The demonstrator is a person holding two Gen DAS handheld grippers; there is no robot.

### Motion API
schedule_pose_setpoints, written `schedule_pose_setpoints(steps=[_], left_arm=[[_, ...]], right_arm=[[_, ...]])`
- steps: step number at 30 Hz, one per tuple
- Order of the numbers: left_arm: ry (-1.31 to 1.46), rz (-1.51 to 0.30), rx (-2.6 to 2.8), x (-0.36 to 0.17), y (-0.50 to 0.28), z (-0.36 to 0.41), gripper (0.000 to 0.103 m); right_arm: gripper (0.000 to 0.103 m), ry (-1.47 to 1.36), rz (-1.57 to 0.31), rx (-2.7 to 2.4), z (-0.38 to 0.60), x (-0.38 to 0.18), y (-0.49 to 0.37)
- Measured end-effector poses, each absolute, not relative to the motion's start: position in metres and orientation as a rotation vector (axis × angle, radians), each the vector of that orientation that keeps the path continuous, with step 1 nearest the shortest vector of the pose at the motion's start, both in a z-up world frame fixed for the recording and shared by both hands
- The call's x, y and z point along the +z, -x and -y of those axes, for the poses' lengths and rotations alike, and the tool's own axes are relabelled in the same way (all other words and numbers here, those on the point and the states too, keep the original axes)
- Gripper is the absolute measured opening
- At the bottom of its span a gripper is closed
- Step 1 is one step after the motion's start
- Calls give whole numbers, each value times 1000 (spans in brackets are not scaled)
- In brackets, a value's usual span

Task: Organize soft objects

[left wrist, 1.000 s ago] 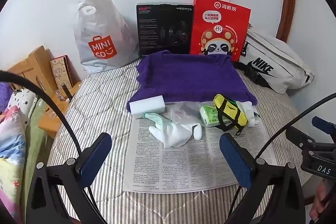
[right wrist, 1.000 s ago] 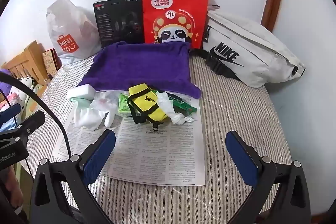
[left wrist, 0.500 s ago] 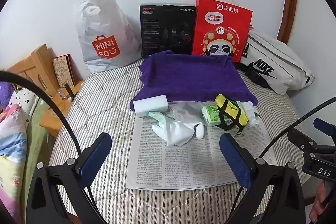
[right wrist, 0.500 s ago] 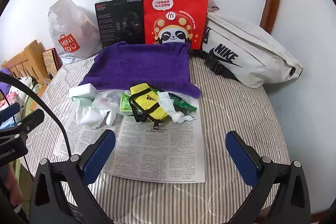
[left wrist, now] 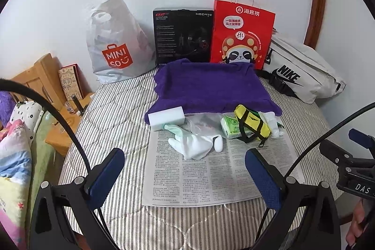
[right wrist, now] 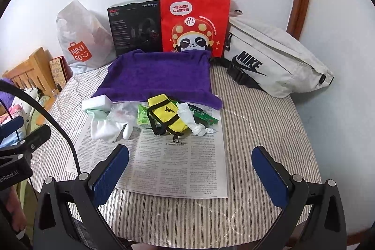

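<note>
A newspaper (left wrist: 211,170) lies on the striped bed. Along its far edge lie a white sponge block (left wrist: 166,118), a white glove (left wrist: 196,145), a clear plastic bag (left wrist: 204,121), a green tissue pack (left wrist: 230,129), a yellow Adidas pouch (left wrist: 250,123) and a white rolled cloth (left wrist: 269,120). Behind them lies a purple towel (left wrist: 211,86). My left gripper (left wrist: 185,177) is open and empty above the newspaper's near edge. My right gripper (right wrist: 189,170) is open and empty over the newspaper (right wrist: 175,161), short of the yellow pouch (right wrist: 167,115).
Against the wall stand a Miniso bag (left wrist: 114,46), a black Hecate box (left wrist: 182,34), a red paper bag (left wrist: 241,36) and a white Nike bag (left wrist: 302,72). A wooden bedside stand (left wrist: 56,95) and bedding sit at the left. The right gripper shows at the left view's right edge (left wrist: 354,168).
Both grippers have pulled back and up slightly, so the objects look farther away. Nothing on the bed has moved; both stay open.
</note>
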State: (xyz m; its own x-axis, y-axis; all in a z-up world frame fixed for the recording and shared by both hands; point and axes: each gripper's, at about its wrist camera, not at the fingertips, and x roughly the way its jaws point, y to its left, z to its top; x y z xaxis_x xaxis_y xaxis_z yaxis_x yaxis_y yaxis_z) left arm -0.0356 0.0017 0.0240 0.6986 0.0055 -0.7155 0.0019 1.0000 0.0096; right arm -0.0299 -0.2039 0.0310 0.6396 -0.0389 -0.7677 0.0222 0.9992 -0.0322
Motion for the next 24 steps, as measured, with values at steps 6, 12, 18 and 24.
schedule_pose_setpoints(steps=[6,12,18,24], left_arm=[[-17,-802,-5,25,37,2,103],[-22,-803,-4,26,38,2,103],[-28,-799,-1,26,38,3,103],[-29,-795,0,28,40,2,103]], right_arm=[[103,25,-874,-26,202,33,33],[103,19,-871,-24,201,34,35],[103,16,-870,-16,201,34,35],[103,27,-873,-15,198,34,35]])
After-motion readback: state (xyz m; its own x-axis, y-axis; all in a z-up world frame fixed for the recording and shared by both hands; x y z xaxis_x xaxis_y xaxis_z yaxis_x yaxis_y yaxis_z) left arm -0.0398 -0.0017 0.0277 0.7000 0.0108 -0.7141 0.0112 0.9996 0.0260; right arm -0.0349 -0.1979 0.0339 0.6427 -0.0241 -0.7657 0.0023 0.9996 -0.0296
